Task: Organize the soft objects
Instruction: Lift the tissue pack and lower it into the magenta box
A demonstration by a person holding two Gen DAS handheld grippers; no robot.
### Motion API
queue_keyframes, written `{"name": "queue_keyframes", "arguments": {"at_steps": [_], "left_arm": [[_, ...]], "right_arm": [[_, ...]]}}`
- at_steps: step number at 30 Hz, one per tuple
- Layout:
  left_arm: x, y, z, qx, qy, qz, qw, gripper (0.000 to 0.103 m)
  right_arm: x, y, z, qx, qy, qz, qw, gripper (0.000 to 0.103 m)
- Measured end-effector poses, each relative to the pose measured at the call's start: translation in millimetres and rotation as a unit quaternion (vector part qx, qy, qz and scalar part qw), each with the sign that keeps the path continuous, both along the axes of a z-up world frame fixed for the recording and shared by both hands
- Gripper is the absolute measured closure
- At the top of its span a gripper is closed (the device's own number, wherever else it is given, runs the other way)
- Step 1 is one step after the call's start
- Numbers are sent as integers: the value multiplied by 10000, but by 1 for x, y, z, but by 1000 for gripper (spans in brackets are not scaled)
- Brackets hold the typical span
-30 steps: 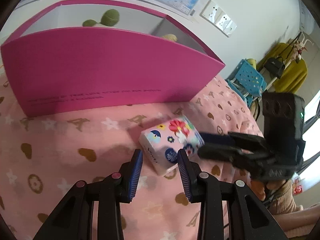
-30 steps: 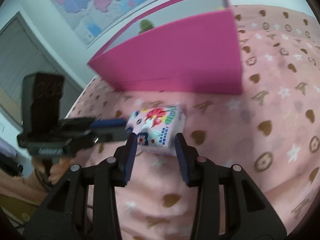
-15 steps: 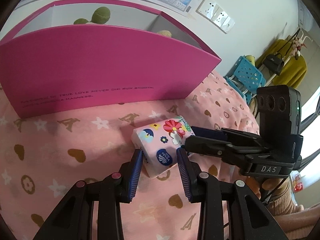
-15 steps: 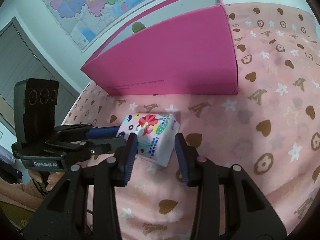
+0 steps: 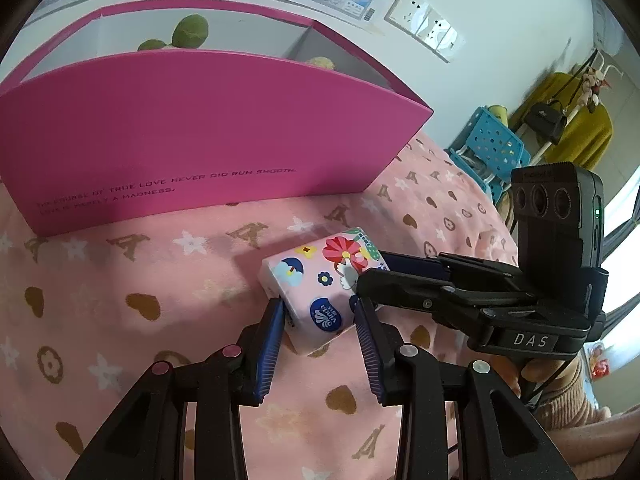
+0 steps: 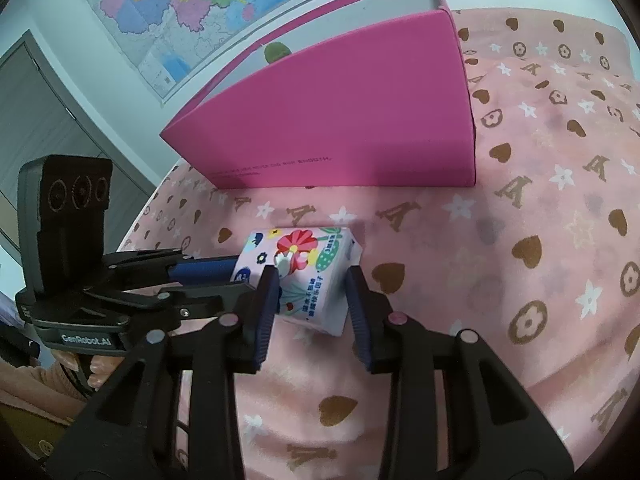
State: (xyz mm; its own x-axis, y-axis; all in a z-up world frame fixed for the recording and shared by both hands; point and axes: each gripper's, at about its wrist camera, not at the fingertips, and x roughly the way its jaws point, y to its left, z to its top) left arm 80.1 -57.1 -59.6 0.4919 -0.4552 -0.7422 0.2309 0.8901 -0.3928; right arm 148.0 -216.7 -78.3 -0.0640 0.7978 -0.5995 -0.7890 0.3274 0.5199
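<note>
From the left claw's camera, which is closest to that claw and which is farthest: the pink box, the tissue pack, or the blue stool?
1. Tissue pack, between the left claw's fingers.
2. Pink box, behind it on the blanket.
3. Blue stool, far right, off the bed.

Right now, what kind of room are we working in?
Probably a bedroom: a pink blanket covers the soft surface, a wall map hangs behind, and a coat rack holds bags.

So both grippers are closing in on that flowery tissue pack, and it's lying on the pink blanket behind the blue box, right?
Nearly: the box is pink, not blue, and the tissue pack lies in front of it on the pink blanket; the left wrist view shows this.
</note>
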Motion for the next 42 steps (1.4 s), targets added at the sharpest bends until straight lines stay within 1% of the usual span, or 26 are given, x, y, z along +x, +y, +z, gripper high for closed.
{"name": "queue_keyframes", "arguments": {"at_steps": [7, 15, 28, 42], "left_arm": [[-5, -1, 8, 6, -101, -51, 9999, 67], [-11, -3, 30, 81, -409, -121, 9991, 67], [-17, -3, 56, 162, -747, -182, 9969, 67], [-15, -5, 70, 257, -959, -214, 9948, 67]], "right_arm": [[-5, -6, 7, 81, -88, -26, 9999, 65], [-10, -15, 23, 246, -268, -63, 9993, 65], [-13, -22, 45, 472, -469, -110, 9977, 65], [-12, -22, 59, 582, -648, -141, 9961, 65]]}}
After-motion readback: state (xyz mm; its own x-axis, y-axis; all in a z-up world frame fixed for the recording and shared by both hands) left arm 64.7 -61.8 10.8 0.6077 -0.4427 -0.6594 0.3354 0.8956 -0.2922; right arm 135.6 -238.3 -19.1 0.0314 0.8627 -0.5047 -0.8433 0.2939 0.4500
